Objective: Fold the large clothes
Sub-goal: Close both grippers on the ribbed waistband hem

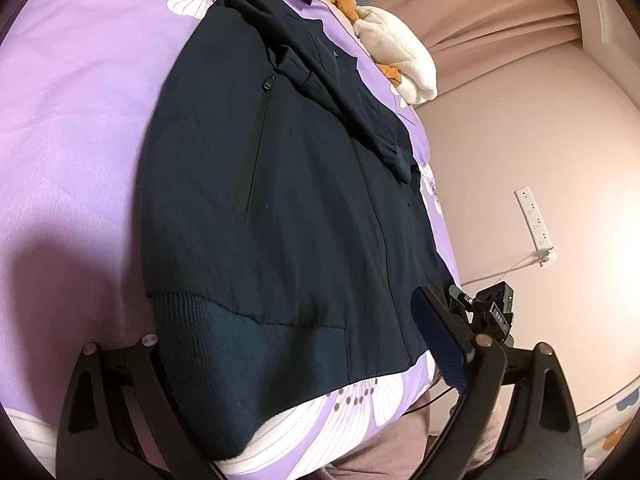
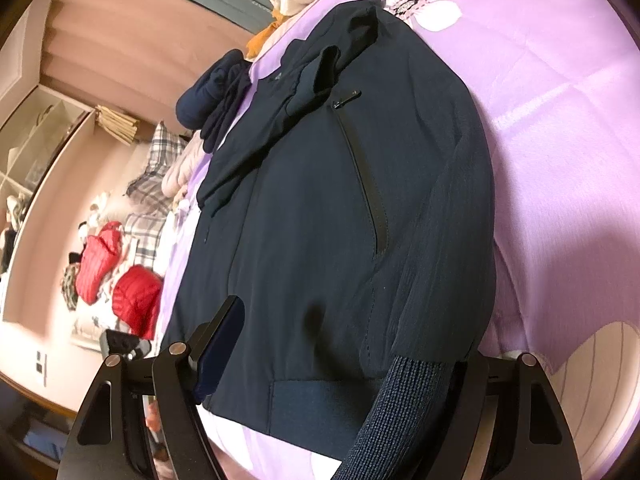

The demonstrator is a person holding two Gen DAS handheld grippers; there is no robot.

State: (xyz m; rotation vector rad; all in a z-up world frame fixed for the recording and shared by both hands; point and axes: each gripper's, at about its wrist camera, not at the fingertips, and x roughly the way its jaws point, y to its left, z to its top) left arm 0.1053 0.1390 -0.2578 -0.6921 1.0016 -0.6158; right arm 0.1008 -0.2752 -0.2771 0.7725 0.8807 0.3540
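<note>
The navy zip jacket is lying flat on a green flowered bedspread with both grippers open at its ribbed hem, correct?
Not quite: the bedspread is purple with white flowers, not green, as both wrist views show. The rest holds: the navy zip jacket lies flat, and the left gripper and right gripper stand open at its ribbed hem.

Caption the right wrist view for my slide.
Open right tongs poised over the ribbed hem of a navy zip jacket spread on a purple floral bedspread.
</note>
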